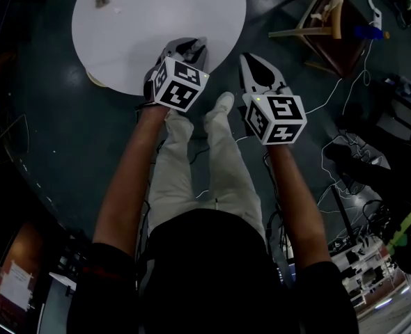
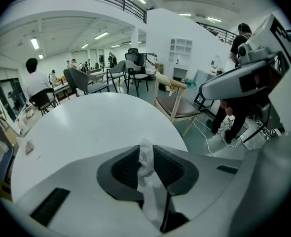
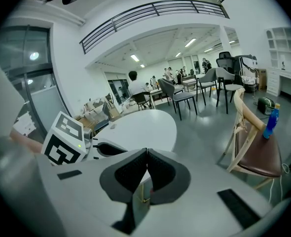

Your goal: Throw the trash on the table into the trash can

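Angling downward, left gripper pinching tissue

A: Room?
B: Big open white hall. Mezzanine with a dark railing overhead. Ceiling strip lights, all lit.
A: Floor?
B: Dark grey-green floor, slightly glossy. White cables trail across it at the right of the head view.
A: Furniture?
B: Round white counter. Wooden chair with a brown seat near it. Grey office chairs farther back, desks behind them. White cubby shelf against a far wall.
A: Windows?
B: Dark-framed glazed panel at the left of the right gripper view. Can't tell if it's a door or a window.
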